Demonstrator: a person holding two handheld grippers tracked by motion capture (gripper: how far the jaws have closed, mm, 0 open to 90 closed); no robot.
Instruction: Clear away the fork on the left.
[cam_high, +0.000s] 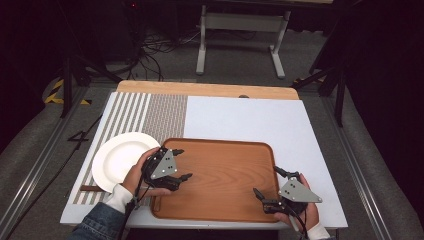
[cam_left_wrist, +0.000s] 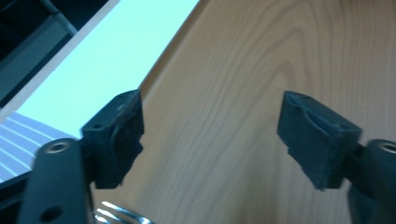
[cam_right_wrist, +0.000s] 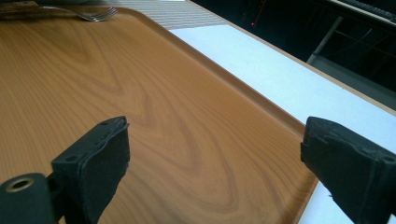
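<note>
A brown wooden tray (cam_high: 220, 165) lies on the white table cover, nearer the front edge. My left gripper (cam_high: 183, 164) hovers over the tray's left end, open, with nothing between its pads; in the left gripper view (cam_left_wrist: 212, 126) only tray wood (cam_left_wrist: 243, 65) lies between the jaws, and the tines of a metal fork (cam_left_wrist: 119, 215) peek in at the bottom. My right gripper (cam_high: 266, 180) stands open at the tray's right edge. In the right gripper view (cam_right_wrist: 219, 154) its jaws straddle the tray rim (cam_right_wrist: 261, 105), and the fork (cam_right_wrist: 93, 15) lies at the tray's far end.
A white plate (cam_high: 120, 159) rests on a striped placemat (cam_high: 150, 115) left of the tray, touching the left hand. A dark brown stick-like item (cam_high: 90, 188) lies below the plate. White table cover (cam_high: 250, 117) stretches behind the tray. A desk frame (cam_high: 240, 30) stands beyond.
</note>
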